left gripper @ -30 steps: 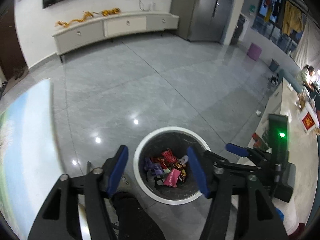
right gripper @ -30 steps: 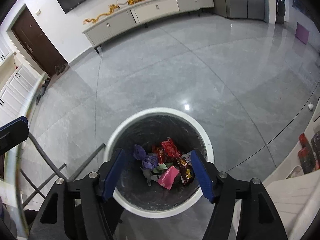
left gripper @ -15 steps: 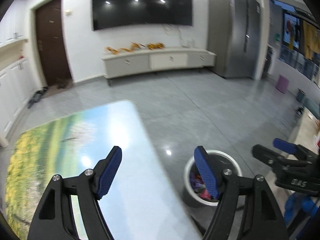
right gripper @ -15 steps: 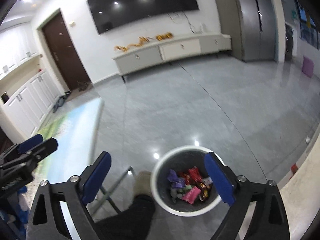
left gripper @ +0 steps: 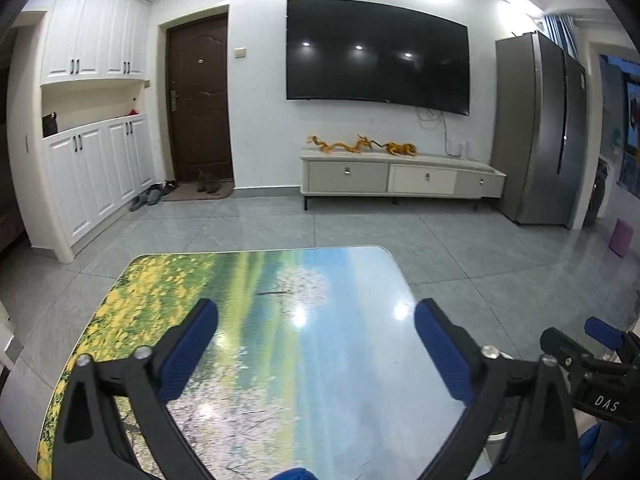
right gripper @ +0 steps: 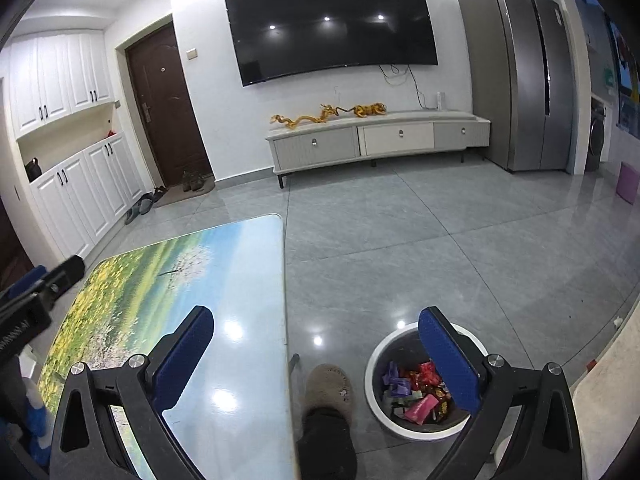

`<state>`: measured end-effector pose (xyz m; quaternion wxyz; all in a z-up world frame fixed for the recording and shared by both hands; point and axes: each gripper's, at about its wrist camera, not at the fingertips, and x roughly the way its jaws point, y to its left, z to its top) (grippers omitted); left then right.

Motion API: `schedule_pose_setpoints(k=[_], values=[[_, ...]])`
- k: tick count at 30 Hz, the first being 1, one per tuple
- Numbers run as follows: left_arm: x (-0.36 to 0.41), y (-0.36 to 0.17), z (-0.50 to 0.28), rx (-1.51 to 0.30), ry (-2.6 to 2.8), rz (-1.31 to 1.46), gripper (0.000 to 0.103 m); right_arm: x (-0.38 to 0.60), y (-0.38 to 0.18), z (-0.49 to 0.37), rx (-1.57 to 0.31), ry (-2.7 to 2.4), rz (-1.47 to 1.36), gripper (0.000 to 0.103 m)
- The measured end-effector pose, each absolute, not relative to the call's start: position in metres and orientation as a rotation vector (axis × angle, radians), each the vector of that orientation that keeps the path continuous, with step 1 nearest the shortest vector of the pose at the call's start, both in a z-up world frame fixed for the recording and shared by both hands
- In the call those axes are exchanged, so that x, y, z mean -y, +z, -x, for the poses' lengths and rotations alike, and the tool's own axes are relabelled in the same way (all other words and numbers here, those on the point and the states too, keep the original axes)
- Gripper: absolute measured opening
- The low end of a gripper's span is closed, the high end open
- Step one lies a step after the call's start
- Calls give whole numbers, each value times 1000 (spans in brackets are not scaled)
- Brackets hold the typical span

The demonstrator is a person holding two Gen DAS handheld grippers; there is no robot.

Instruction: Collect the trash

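A white-rimmed round trash bin [right gripper: 375, 364] stands on the floor to the right of the table and holds several colourful wrappers [right gripper: 420, 394]. My right gripper [right gripper: 316, 358] is open and empty, raised over the table's right edge, with the bin behind its right finger. My left gripper [left gripper: 316, 350] is open and empty above the table [left gripper: 280, 320], whose top bears a landscape print. No trash shows on the table. The right gripper's tip shows in the left wrist view [left gripper: 592, 356], and the left gripper's body shows in the right wrist view [right gripper: 36, 300].
A slippered foot [right gripper: 330, 392] stands on the grey tile floor between table and bin. A TV cabinet [left gripper: 400, 178], a wall TV [left gripper: 376, 66], a fridge [left gripper: 540, 128], white cupboards [left gripper: 92, 168] and a brown door [left gripper: 198, 100] line the far walls. A pale counter edge [right gripper: 612, 392] is at right.
Both grippers have lifted away from directly over the bin and tilted up toward the room. The left one has swung left over the table. Both stayed open and empty.
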<state>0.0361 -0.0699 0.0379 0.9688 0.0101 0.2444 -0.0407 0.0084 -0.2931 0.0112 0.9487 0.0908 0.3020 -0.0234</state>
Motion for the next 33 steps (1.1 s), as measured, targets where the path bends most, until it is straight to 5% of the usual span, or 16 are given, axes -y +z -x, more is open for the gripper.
schedule_pose_setpoints(k=[33], values=[[36, 37, -10, -422, 28, 15, 103, 270, 10, 15, -496, -186, -117, 103]])
